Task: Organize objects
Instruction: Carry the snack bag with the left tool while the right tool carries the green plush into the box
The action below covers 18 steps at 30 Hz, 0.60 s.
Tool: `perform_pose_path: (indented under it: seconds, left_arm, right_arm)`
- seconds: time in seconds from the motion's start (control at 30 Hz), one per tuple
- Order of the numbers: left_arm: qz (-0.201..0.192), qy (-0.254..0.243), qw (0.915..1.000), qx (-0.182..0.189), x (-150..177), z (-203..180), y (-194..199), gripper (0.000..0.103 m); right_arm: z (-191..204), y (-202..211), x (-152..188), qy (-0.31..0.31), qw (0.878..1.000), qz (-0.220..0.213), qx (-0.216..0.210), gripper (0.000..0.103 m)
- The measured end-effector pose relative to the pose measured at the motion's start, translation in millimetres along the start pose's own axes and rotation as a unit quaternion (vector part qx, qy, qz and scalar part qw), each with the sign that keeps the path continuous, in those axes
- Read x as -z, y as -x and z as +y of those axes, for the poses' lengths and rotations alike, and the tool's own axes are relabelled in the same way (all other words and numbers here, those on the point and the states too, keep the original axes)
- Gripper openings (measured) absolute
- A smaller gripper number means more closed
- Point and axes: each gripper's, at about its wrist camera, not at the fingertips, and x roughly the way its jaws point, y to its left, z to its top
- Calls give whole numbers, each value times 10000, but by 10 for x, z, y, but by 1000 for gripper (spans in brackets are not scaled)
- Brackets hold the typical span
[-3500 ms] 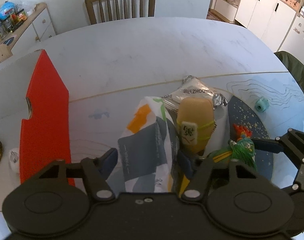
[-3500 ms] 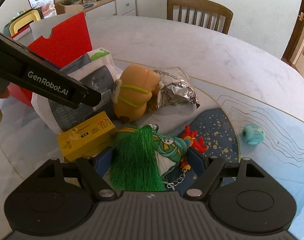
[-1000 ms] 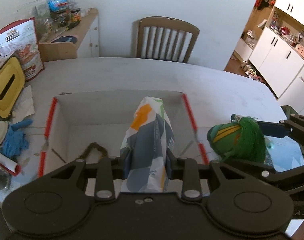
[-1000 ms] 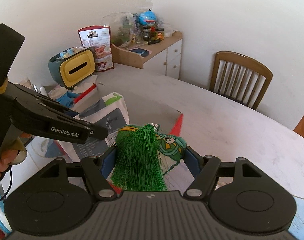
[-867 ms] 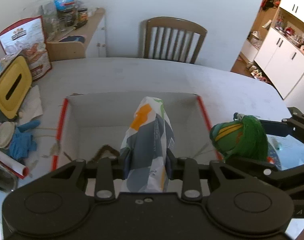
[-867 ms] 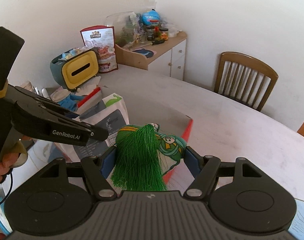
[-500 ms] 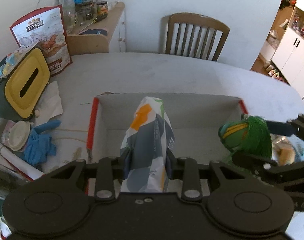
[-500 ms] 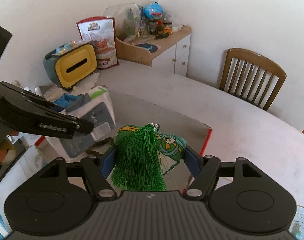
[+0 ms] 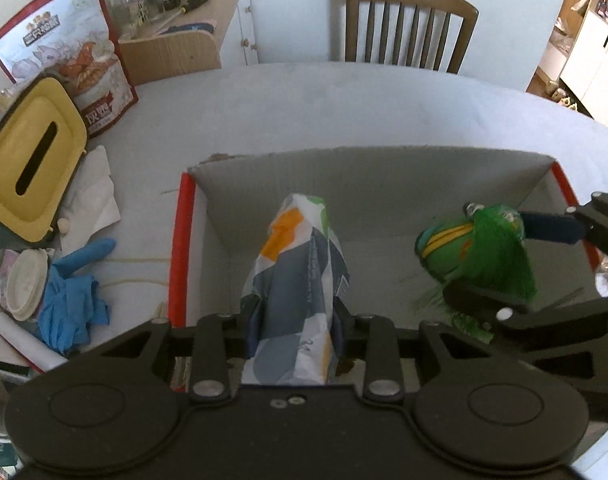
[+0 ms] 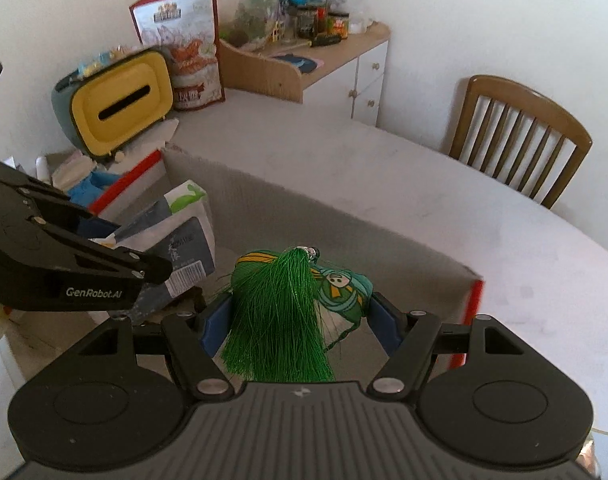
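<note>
The left gripper (image 9: 296, 316) is clamped on a soft packet (image 9: 298, 280) printed in grey, white, orange and green, its blue pads pressed into the packet's sides; the packet juts straight ahead of the fingers over the inside of an open cardboard box (image 9: 368, 168) with red outer walls. To that gripper's right, the right gripper (image 10: 300, 312) pinches a green tasselled charm (image 10: 292, 300) — the tassel falls back toward the camera and a small printed figure sits against the right-hand pad. Both held things hang above the box's pale floor, the charm nearer the box's right wall. Past the box's left wall, on the white table (image 9: 304, 96), lie a crumpled blue glove (image 9: 70, 300), a yellow-faced tissue box (image 9: 28, 160) and a red-edged snack bag (image 9: 68, 48). Ahead, beyond the table's far edge, stands a wooden chair (image 9: 408, 28) — with a low cupboard (image 10: 328, 60) to its left.
</note>
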Motion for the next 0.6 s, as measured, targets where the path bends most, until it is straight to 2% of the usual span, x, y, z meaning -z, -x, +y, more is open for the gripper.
perform_pose_path:
  seconds: [0.3, 0.6]
  left_arm:
    - [126, -260, 9996, -49, 8, -51, -128, 32]
    - [353, -377, 9987, 35, 20, -105, -245, 36]
  right_arm:
    - [100, -340, 81, 170, 9986, 503, -22, 73]
    - [181, -468, 94, 355, 9954, 890, -93, 73]
